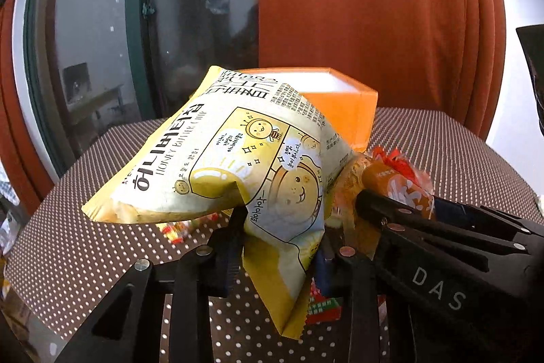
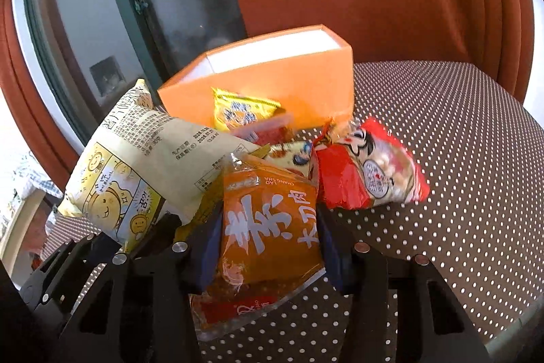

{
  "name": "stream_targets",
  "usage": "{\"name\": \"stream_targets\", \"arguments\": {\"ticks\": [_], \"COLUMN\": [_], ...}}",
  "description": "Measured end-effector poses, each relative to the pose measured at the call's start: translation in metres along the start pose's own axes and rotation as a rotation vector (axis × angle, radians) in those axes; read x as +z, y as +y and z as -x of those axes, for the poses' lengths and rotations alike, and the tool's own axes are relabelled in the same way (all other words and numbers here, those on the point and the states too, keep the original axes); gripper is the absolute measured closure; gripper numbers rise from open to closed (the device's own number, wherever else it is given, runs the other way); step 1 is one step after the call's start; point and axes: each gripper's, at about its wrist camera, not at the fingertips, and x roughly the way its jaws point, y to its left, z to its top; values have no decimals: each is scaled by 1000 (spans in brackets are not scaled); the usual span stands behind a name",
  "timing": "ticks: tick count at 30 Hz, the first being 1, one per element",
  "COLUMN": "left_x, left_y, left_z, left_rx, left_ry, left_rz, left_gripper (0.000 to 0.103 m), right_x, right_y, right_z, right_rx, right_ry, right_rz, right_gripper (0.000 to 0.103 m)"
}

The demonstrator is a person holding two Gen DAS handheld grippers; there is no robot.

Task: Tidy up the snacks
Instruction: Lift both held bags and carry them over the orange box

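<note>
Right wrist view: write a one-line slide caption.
Right gripper fingers clamp an orange snack packet above the dotted table, red packet and orange box beyond.

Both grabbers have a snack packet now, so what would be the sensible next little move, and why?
Probably carry both packets forward, over the open orange box. The left gripper pinches the yellow honey butter chip bag, and the right gripper clamps the orange packet. Both hang clear of the dotted tablecloth, and the box stands just behind them.
</note>
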Motion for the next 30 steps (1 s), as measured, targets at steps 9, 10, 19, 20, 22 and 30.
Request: {"name": "stream_targets", "arguments": {"ticks": [9,10,19,20,22,30], "left_x": [31,34,64,68,75,102], "left_y": [10,11,14,14,15,8], "left_z": [24,26,31,31,32,31], "left_rx": [-3,-7,-29,-32,-35,-38], "left_ry": [-78,-83,-117,-122,-133,-178], "left_rz": [21,24,34,35,36,30], "left_gripper": [69,69,69,69,69,69], "right_x": [22,23,44,46,52,74], "right_y": [15,18,29,29,31,29], "right_z": [26,29,47,48,53,60], "right_rx": [17,18,7,6,0,-3], "right_ry": [-92,-102,-154,-159,-176,-223], "right_rz": [38,42,55,56,59,59], "right_gripper": [50,50,50,50,50,50]}}
